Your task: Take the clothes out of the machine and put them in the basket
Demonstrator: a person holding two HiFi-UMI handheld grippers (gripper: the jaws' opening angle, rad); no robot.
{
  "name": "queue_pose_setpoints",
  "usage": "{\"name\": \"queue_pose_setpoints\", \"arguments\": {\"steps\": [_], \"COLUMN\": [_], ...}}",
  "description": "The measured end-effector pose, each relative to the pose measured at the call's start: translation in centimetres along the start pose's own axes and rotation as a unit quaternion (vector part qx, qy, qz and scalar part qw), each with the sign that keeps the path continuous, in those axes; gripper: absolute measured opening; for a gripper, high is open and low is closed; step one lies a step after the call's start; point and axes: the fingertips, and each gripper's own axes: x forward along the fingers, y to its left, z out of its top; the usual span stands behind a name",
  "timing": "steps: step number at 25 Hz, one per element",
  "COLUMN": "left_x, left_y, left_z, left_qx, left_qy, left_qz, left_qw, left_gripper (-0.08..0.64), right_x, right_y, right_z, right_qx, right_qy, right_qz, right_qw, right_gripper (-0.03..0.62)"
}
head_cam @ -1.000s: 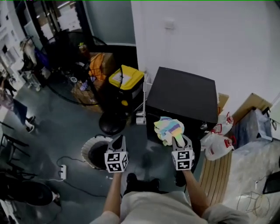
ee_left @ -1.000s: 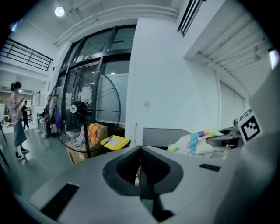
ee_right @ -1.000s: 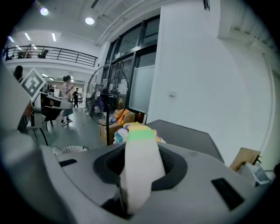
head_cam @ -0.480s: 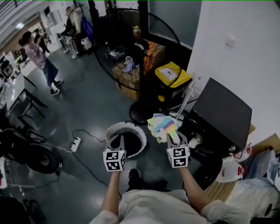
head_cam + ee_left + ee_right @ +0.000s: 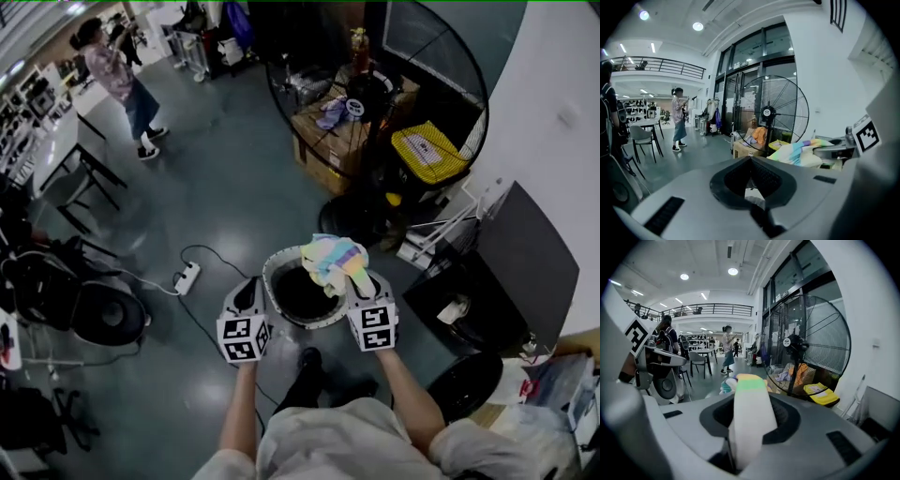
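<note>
Pastel striped cloth (image 5: 335, 260), clamped in our right gripper (image 5: 361, 279), hangs over the round white basket (image 5: 268, 281); our left gripper (image 5: 251, 287) is closed, empty.

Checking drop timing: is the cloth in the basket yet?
No: the right gripper holds the cloth over the basket.

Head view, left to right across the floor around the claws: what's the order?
Power strip → left claw → basket → right claw gripping the striped cloth → black machine.
</note>
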Motion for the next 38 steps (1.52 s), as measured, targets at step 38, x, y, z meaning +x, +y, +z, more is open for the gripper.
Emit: {"name": "queue_pose_setpoints", "arguments": {"steps": [38], "left_x": [14.7], "left_y": [4.6], "left_z": [-25.9], "left_qx": [-0.066], "left_qy": [0.144], "left_qz": [-0.045], "left_qw": [0.9863], "left_gripper": [0.018], "right_x": [29.8], "right_y": [9.8], "right_z": [-30.4], "right_qx": [0.036], "right_qy": [0.156], "right_qz": [0.087], "right_qw": [0.983], "right_gripper": [0.379]}}
